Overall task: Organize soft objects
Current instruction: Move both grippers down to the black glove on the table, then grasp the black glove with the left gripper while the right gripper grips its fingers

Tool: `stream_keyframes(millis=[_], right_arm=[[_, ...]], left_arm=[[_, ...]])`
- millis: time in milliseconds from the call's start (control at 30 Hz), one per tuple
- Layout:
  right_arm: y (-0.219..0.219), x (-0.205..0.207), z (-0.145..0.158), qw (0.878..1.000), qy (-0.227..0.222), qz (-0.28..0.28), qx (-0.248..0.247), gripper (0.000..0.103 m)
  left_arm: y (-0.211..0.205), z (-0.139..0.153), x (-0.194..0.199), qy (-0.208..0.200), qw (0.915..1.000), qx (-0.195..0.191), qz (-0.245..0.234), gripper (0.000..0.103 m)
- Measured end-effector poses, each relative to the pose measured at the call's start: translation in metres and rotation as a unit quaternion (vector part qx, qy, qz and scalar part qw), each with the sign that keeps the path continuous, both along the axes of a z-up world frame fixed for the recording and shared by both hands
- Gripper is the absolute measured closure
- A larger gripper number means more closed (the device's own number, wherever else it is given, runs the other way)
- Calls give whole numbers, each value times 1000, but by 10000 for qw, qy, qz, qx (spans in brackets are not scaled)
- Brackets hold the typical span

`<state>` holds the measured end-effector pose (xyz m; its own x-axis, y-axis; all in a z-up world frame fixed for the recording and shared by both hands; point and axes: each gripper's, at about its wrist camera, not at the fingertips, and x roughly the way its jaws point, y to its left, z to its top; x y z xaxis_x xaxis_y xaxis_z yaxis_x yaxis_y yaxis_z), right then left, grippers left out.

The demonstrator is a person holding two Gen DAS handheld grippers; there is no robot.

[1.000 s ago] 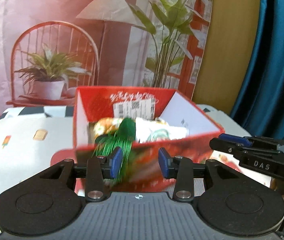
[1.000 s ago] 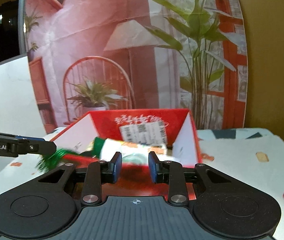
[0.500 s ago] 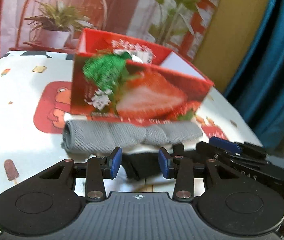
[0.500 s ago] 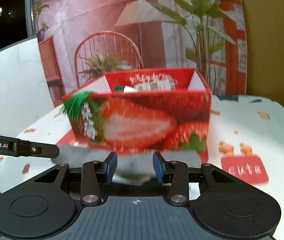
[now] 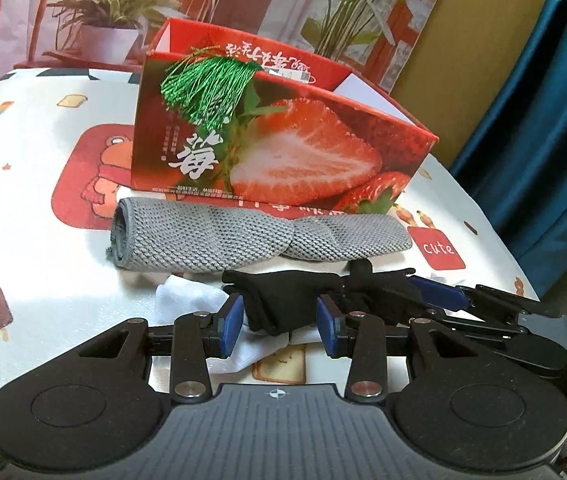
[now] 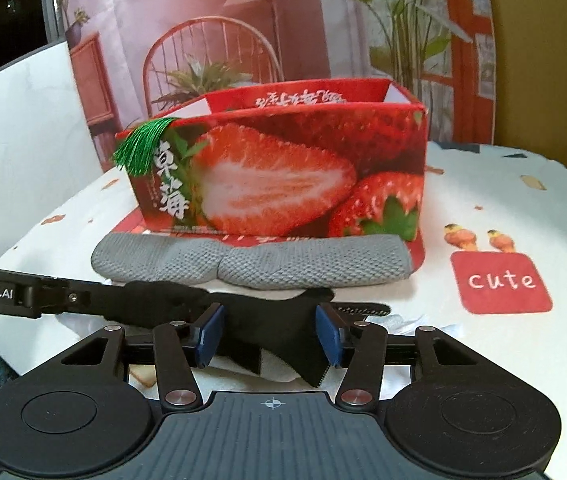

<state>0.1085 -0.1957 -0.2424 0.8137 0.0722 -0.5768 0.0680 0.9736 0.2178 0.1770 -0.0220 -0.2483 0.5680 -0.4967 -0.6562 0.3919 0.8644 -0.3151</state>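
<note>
Left hand-held gripper [image 5: 279,324]: jaws apart, black glove [image 5: 283,296] between them, pads not pressing. Right hand-held gripper [image 6: 269,334]: jaws just widened around the same glove. Beyond: white cloth [image 5: 187,296], rolled grey towel [image 5: 251,240], strawberry box [image 5: 283,152], green tassel [image 5: 203,88], all on counter [image 5: 35,240].

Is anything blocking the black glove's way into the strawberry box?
Yes. The rolled grey cloth lies across the table between the black glove and the strawberry box, against the box's near wall. That wall itself must also be cleared; the top is open.
</note>
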Motion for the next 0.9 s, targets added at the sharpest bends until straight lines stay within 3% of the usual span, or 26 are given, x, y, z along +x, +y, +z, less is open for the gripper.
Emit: stream_keyframes(millis=[267, 300, 333, 367, 567, 900], right_arm=[[2, 2, -2, 9999, 45, 113, -7, 55], [3, 2, -2, 9999, 44, 124, -17, 55], [3, 2, -2, 9999, 44, 133, -28, 55], [3, 2, -2, 9999, 47, 138, -37, 55], [4, 2, -2, 9999, 4, 157, -34, 55], [1, 0, -3, 10000, -49, -5, -63, 49]], left_arm=[[-5, -8, 8, 92, 10000, 5, -1, 62], [-6, -8, 8, 74, 10000, 33, -13, 65], [-6, -9, 7, 44, 10000, 53, -23, 80], [-6, -9, 6, 32, 9999, 92, -27, 87], [7, -1, 1, -261, 9994, 8, 224, 90], [13, -2, 2, -196, 9992, 104, 318, 90]])
